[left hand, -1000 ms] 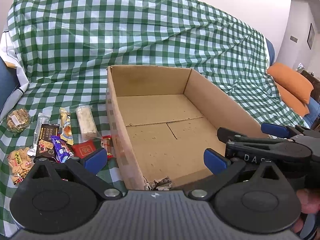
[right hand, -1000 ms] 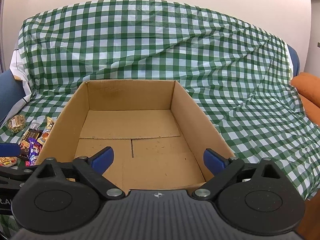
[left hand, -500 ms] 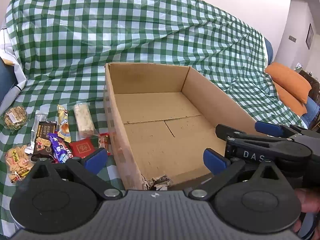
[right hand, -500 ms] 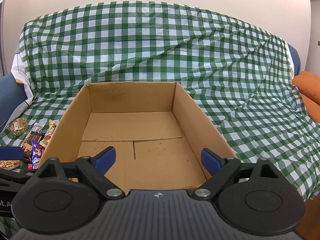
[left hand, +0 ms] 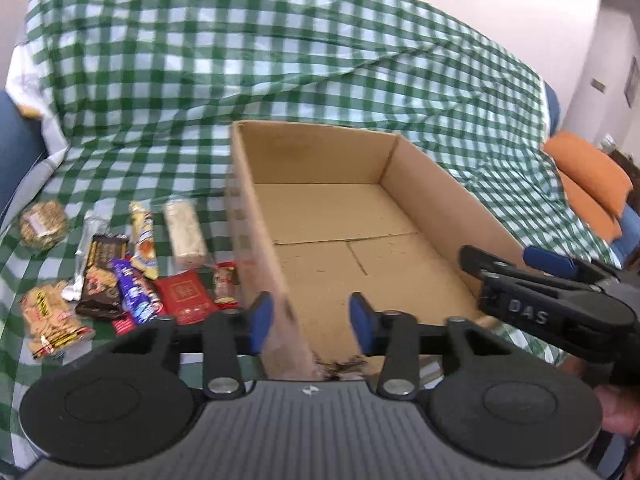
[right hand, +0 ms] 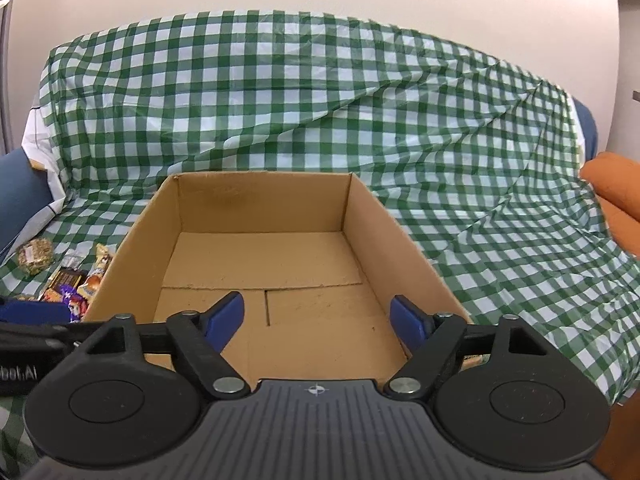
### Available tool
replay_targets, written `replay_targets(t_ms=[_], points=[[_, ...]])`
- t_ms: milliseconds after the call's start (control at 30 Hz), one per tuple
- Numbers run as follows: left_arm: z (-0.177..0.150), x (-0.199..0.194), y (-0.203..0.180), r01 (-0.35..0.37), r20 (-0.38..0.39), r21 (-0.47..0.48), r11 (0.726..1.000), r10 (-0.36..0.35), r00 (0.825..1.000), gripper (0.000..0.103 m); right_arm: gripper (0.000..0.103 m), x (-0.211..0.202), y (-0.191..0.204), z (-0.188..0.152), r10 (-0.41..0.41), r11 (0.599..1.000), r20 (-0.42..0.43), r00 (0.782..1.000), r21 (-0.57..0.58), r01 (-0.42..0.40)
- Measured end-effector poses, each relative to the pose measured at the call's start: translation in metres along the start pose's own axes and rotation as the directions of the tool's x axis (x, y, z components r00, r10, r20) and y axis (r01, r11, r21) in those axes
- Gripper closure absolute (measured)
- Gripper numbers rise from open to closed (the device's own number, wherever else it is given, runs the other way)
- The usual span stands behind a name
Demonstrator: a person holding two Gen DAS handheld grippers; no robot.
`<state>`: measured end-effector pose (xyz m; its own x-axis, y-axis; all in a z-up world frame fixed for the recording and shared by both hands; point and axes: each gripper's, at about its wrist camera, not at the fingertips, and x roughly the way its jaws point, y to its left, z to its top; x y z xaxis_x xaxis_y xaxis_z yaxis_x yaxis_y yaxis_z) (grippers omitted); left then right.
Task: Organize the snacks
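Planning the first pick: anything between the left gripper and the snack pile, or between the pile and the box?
The cardboard box's left wall sits between the left gripper's open fingers; the snacks lie left of that wall on the cloth. They must be lifted over it. The box interior shows nothing inside.

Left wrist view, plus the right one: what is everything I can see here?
cardboard box: one, brown, open, no snacks inside, on the cloth.
snack packets: about nine, mixed colours, on the cloth left of the box.
checked cloth: one, green and white, under everything.
cushion: one, orange, far right.
left gripper: one, black with blue pads, open, fingers either side of the box's left wall.
right gripper: one, same colours, open, at the box's near edge.
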<state>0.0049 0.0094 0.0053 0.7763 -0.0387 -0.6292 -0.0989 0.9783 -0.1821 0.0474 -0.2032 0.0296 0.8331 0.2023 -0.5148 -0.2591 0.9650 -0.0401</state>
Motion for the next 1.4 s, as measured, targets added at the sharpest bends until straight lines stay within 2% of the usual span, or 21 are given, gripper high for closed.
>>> replay_targets(t_ms=[33,67,267,433,533,600,633,667,733,800,833,867,933,1033,1133,1200,1400], points=[[0.002,-0.001,0.005,-0.003,-0.004,-0.015,1.0,0.003,1.0,0.072,0.029,0.0,0.0,0.001,-0.003,1.0,-0.003,1.0,0.007,0.003],[0.004,-0.002,0.011,-0.006,-0.008,-0.027,1.0,0.006,1.0,0.072,0.032,0.0,0.001,0.002,-0.002,1.0,-0.004,1.0,0.017,0.003],[0.034,-0.012,0.054,-0.012,-0.103,-0.113,0.994,0.001,0.995,0.072,0.032,-0.002,0.017,0.011,0.063,0.996,0.017,0.998,0.06,-0.064],[0.066,-0.007,0.099,-0.003,-0.115,-0.099,0.995,-0.009,0.993,0.072,0.032,-0.005,0.043,0.018,0.133,0.99,0.029,0.991,0.05,-0.135],[0.066,0.004,0.134,-0.015,-0.126,-0.154,0.988,-0.005,0.992,0.072,0.032,-0.007,0.062,0.022,0.168,0.985,0.041,0.985,0.024,-0.169],[0.057,0.014,0.164,-0.014,-0.163,-0.265,0.964,-0.03,0.986,0.072,0.032,-0.009,0.076,0.021,0.181,0.983,0.055,0.982,0.004,-0.181],[0.051,0.018,0.179,-0.029,-0.202,-0.334,0.942,-0.042,0.979,0.072,0.032,-0.008,0.082,0.021,0.185,0.983,0.047,0.982,-0.008,-0.185],[0.047,0.022,0.195,-0.045,-0.234,-0.421,0.906,-0.06,0.97,0.071,0.032,-0.008,0.089,0.021,0.193,0.981,0.046,0.98,-0.019,-0.192],[0.043,0.021,0.218,-0.063,-0.234,-0.527,0.847,-0.074,0.969,0.067,0.032,-0.006,0.103,0.018,0.21,0.977,0.044,0.977,-0.048,-0.208],[0.043,0.018,0.235,-0.118,-0.239,-0.568,0.815,-0.026,0.971,0.062,0.032,-0.004,0.118,0.017,0.235,0.97,0.045,0.971,-0.078,-0.231],[0.042,0.017,0.242,-0.148,-0.244,-0.582,0.799,0.001,0.97,0.054,0.034,-0.003,0.125,0.017,0.252,0.965,0.038,0.967,-0.09,-0.247],[0.041,0.016,0.251,-0.183,-0.253,-0.603,0.777,0.031,0.967,0.047,0.041,-0.001,0.133,0.016,0.265,0.96,0.032,0.964,-0.106,-0.26],[0.039,0.014,0.265,-0.238,-0.276,-0.635,0.735,0.071,0.959,0.045,0.046,0.003,0.147,0.015,0.293,0.948,0.029,0.956,-0.137,-0.287],[0.033,0.012,0.282,-0.295,-0.308,-0.677,0.674,0.104,0.946,0.045,0.046,0.016,0.169,0.015,0.335,0.929,-0.008,0.942,-0.165,-0.332],[0.028,0.016,0.293,-0.317,-0.333,-0.692,0.649,0.103,0.937,0.044,0.046,0.033,0.192,0.012,0.372,0.908,-0.07,0.925,-0.177,-0.379],[0.026,0.016,0.293,-0.326,-0.343,-0.693,0.643,0.104,0.934,0.043,0.046,0.046,0.209,0.009,0.379,0.898,-0.116,0.918,-0.191,-0.395],[0.026,0.03,0.287,-0.369,-0.382,-0.653,0.662,0.133,0.915,0.032,0.047,0.091,0.246,-0.01,0.289,0.903,-0.245,0.925,-0.25,-0.349]])
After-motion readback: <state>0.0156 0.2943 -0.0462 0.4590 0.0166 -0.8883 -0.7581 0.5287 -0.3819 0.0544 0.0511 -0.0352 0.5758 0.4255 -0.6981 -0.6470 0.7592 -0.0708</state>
